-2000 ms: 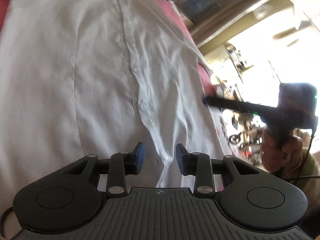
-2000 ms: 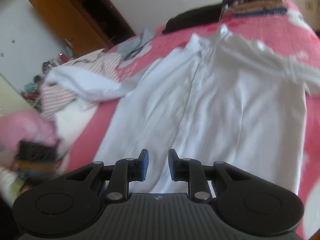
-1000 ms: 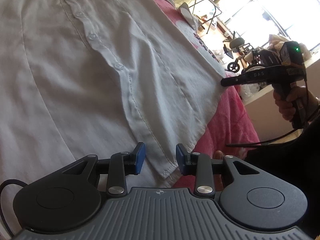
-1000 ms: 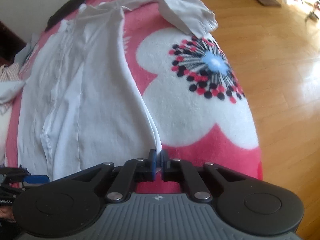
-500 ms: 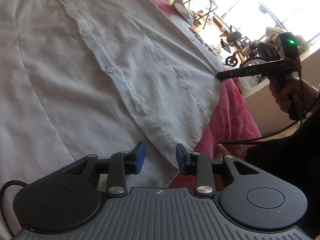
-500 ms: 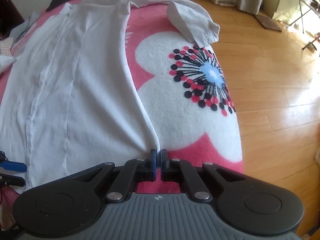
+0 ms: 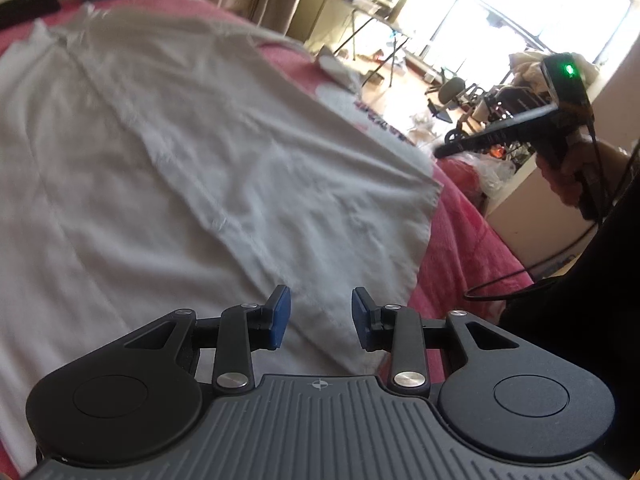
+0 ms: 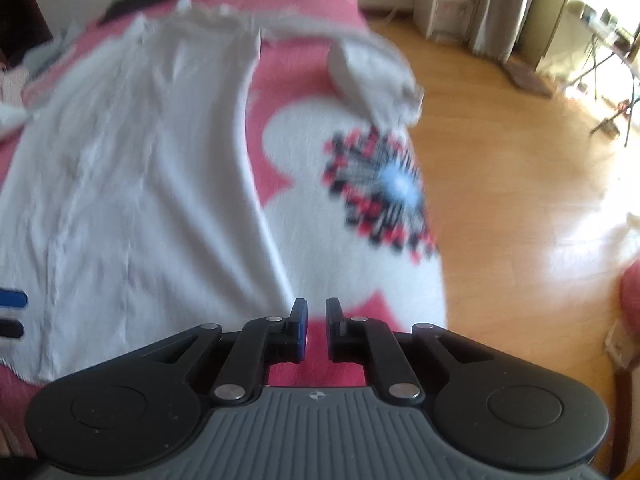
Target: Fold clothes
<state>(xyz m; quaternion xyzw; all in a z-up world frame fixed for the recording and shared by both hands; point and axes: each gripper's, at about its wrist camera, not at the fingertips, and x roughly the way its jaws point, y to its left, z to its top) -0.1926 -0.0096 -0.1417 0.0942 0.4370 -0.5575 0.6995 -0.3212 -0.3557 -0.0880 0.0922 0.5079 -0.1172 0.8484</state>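
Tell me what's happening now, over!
Left gripper open over shirt hem. Right gripper opening, nothing between jaws. Shirt flat on blanket. Nothing in the way.

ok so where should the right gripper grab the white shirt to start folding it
Best the bottom right corner of the white shirt, where hem and side edge meet. It lies flat on the pink blanket just ahead of the right gripper, whose jaws are opening with nothing between them. Come from the bed's foot, one finger sliding under the edge.
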